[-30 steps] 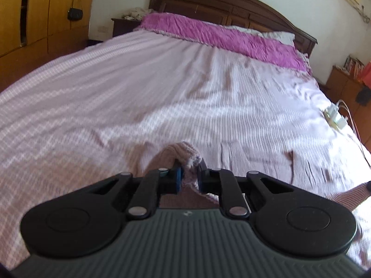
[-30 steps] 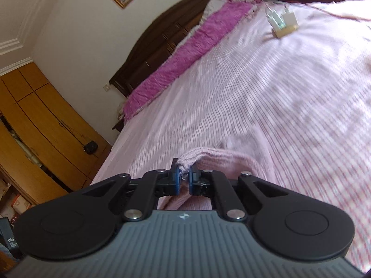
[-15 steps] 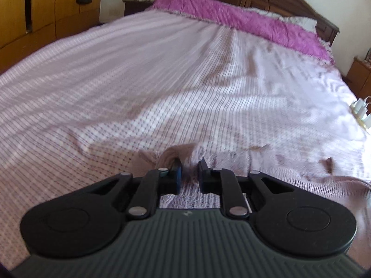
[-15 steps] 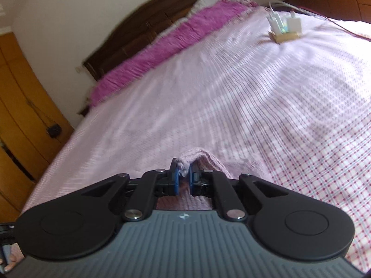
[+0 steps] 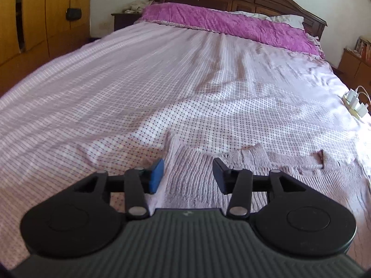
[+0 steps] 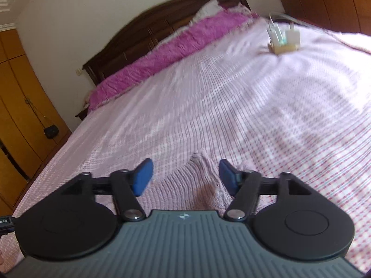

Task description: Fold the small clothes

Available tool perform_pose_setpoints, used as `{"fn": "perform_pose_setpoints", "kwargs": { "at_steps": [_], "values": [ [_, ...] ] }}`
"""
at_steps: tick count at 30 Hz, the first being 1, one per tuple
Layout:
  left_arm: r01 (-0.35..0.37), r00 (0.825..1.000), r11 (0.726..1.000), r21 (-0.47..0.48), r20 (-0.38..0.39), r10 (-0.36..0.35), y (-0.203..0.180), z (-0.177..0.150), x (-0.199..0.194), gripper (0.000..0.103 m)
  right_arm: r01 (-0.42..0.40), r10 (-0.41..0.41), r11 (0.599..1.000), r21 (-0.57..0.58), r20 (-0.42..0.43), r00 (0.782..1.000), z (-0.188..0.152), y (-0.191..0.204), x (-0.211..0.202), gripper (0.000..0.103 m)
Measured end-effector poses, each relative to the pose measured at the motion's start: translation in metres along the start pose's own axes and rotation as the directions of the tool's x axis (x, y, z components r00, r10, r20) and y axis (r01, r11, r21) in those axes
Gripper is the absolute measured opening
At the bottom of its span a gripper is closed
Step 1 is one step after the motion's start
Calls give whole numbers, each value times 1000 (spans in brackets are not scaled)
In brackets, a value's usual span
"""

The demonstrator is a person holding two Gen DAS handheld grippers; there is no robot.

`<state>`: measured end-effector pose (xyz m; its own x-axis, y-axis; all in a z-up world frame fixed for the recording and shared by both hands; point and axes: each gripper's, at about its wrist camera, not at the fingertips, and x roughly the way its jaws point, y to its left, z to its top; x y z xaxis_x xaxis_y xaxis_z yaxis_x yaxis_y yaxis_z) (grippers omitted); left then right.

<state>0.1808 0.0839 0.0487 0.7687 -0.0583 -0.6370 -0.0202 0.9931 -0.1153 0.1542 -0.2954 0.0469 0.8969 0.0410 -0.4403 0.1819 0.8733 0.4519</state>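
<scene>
Room, left wrist view: a bedroom; a wide bed (image 5: 162, 88) under a pale checked sheet, a magenta blanket (image 5: 227, 23) across the head below a dark headboard, wooden wardrobes at the left, a power strip (image 5: 354, 103) at the sheet's right edge.
Garment, left wrist view: a small pinkish knit garment (image 5: 192, 173) lies flat on the sheet at the near end of the bed, just ahead of the camera.
Left gripper: the left gripper (image 5: 187, 173) has its jaws opening, with cloth lying beneath the gap but neither pad pressing on it.
Why so: the garment looks laid out flat and let go, probably so it can be squared up for a fold.
Axis, left wrist view: its long axis runs left to right across the picture, its ragged far edge towards the headboard.
Room, right wrist view: the same bed (image 6: 231, 92), blurred, with the power strip (image 6: 284, 41) far up on the right.
Right gripper: the right gripper (image 6: 185, 176) has its jaws opening; they stand wide and grip nothing.
Garment, right wrist view: a corner of the knit garment (image 6: 185, 180) lies between and below the pads, its tip pointing up the bed.
Unclear: a darker patch near the camera body; I cannot tell what it is.
</scene>
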Motion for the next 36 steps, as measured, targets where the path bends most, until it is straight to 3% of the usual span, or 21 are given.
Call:
{"fn": "perform_pose_setpoints", "kwargs": {
  "at_steps": [9, 22, 26, 36],
  "values": [
    [-48, 997, 999, 7, -55, 49, 7, -20, -23, 48, 3, -5, 999, -32, -59, 998, -14, -9, -40, 76],
    [-94, 983, 995, -18, -159, 90, 24, -43, -49, 48, 51, -40, 996, 75, -140, 989, -43, -50, -79, 80],
    [-106, 978, 994, -21, -181, 101, 28, -51, -51, 48, 33, -17, 995, 99, -155, 988, -56, -63, -82, 80],
    [-114, 973, 993, -25, -202, 107, 32, -58, -52, 48, 22, -16, 999, 35, -159, 987, -62, -52, -70, 85]
  ]
}}
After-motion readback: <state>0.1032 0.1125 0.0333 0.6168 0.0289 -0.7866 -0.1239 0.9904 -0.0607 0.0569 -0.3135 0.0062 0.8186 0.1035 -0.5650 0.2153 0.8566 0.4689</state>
